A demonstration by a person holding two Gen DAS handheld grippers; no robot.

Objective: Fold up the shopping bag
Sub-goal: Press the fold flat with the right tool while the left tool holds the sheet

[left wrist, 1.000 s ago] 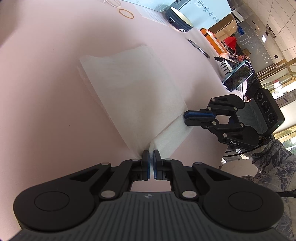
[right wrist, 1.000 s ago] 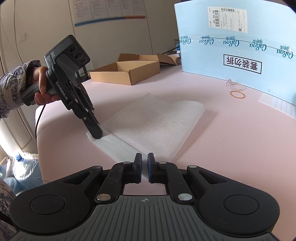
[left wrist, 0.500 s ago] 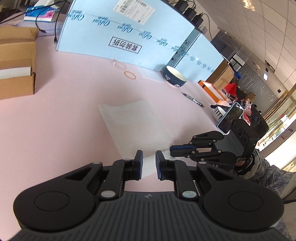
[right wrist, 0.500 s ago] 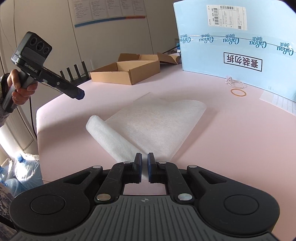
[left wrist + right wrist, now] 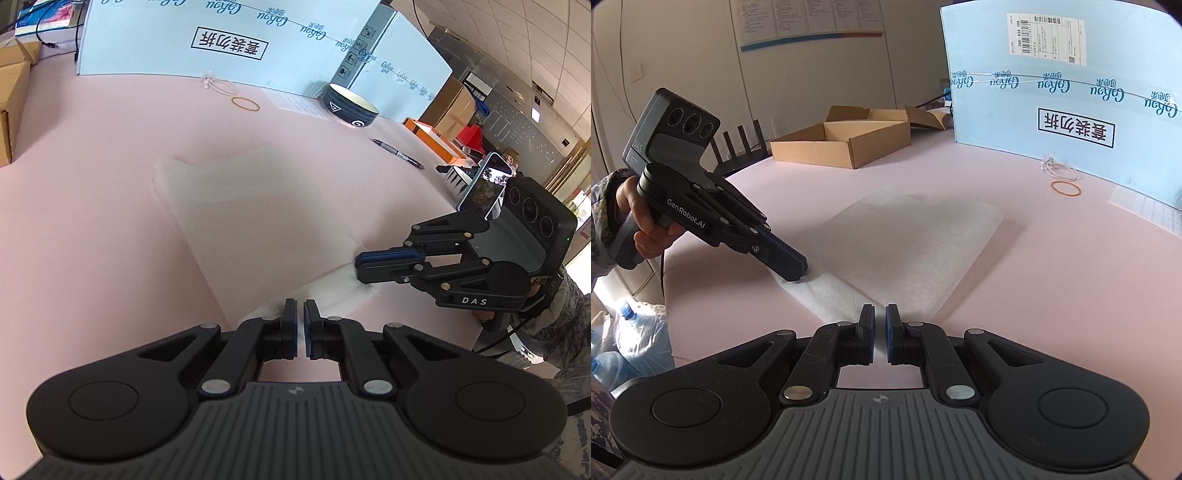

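A white non-woven shopping bag (image 5: 258, 221) (image 5: 908, 236) lies flat on the pink table, its near edge turned over into a narrow fold. My left gripper (image 5: 300, 317) (image 5: 798, 273) points down at the left end of that fold. Its jaws are closing to a thin gap, I see no fabric between the pads, and the tip rests on the fold. My right gripper (image 5: 880, 321) (image 5: 358, 264) is shut on the fold's right end, where the fabric puckers at its tip. A hand holds each gripper's handle.
Tall blue cartons (image 5: 221, 37) (image 5: 1071, 92) wall the far side. A dark bowl (image 5: 350, 105), a pen (image 5: 397, 151), a rubber band (image 5: 245, 104) and a white cord lie beyond the bag. An open cardboard box (image 5: 842, 144) stands at the back. The table edge runs just behind both grippers.
My left gripper let go of the fold's left end, lifted away and opened, and the fold curled up. It has come back down, shut, onto that end. The right gripper stayed put.
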